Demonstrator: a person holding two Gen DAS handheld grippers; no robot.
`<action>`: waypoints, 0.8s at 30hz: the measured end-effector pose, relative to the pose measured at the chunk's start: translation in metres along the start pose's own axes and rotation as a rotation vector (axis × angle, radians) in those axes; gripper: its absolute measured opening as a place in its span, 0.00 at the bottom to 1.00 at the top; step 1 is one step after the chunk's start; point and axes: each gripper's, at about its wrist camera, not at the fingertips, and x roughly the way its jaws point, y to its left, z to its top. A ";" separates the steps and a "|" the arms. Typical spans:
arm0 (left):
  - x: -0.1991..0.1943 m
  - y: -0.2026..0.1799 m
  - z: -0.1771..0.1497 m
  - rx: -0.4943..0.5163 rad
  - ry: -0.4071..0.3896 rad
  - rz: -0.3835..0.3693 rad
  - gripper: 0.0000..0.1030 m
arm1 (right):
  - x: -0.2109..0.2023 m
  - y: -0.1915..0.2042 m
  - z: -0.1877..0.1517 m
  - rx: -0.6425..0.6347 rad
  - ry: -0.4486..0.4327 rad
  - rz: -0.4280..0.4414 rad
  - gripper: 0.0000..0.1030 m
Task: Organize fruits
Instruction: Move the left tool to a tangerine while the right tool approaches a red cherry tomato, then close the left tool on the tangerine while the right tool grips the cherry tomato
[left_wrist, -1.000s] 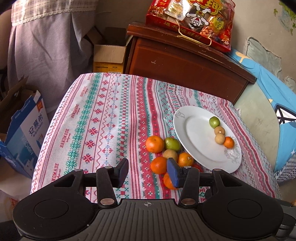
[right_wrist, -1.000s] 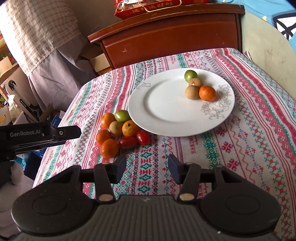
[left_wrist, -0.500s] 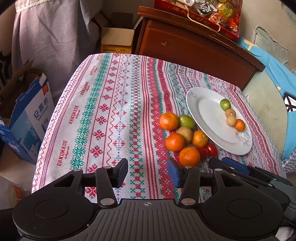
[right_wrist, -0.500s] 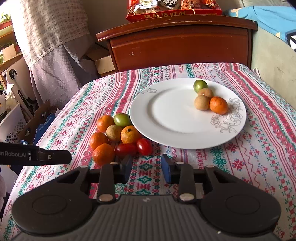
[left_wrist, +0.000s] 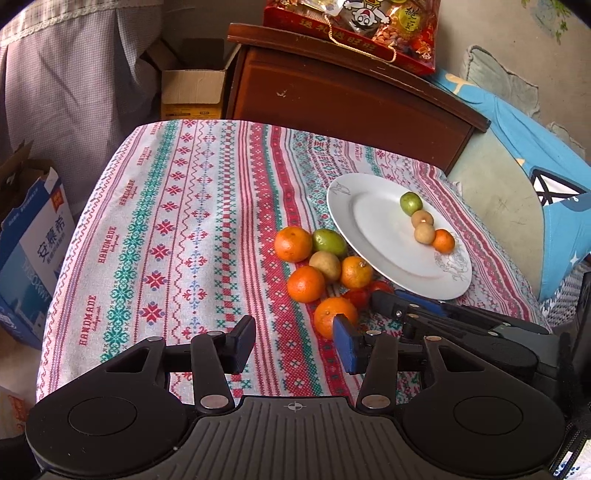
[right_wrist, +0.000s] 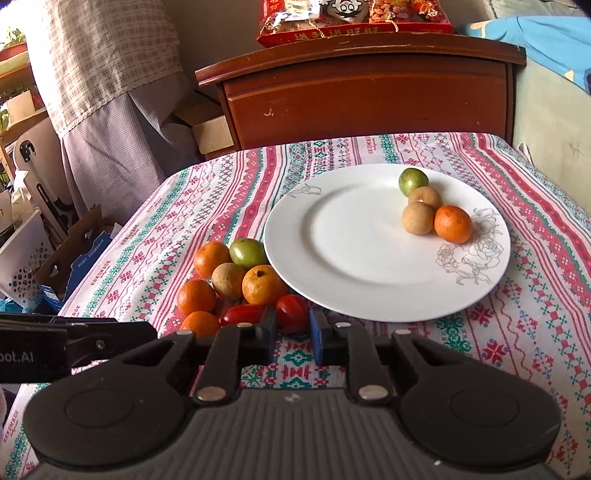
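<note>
Right wrist view: right gripper (right_wrist: 291, 325) fingers clamped on a red cherry tomato (right_wrist: 292, 313) at the near edge of the fruit cluster (right_wrist: 229, 275), just beside the white plate (right_wrist: 332, 258); four fruits lie at the plate's far right rim. Left gripper (left_wrist: 293, 341) fingers apart and closing, nothing between them, above the surface (left_wrist: 177, 221).

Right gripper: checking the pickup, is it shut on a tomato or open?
Shut on the round tomato: the right gripper has a pad against each side.
</note>
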 end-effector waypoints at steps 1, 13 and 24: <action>0.001 -0.003 0.000 0.009 0.001 -0.005 0.43 | -0.001 0.000 0.000 -0.001 0.002 0.002 0.18; 0.022 -0.026 -0.006 0.094 0.007 -0.015 0.40 | -0.023 -0.007 -0.007 -0.027 0.058 0.013 0.17; 0.033 -0.034 -0.009 0.131 -0.007 0.016 0.34 | -0.024 -0.012 -0.007 0.001 0.056 0.002 0.19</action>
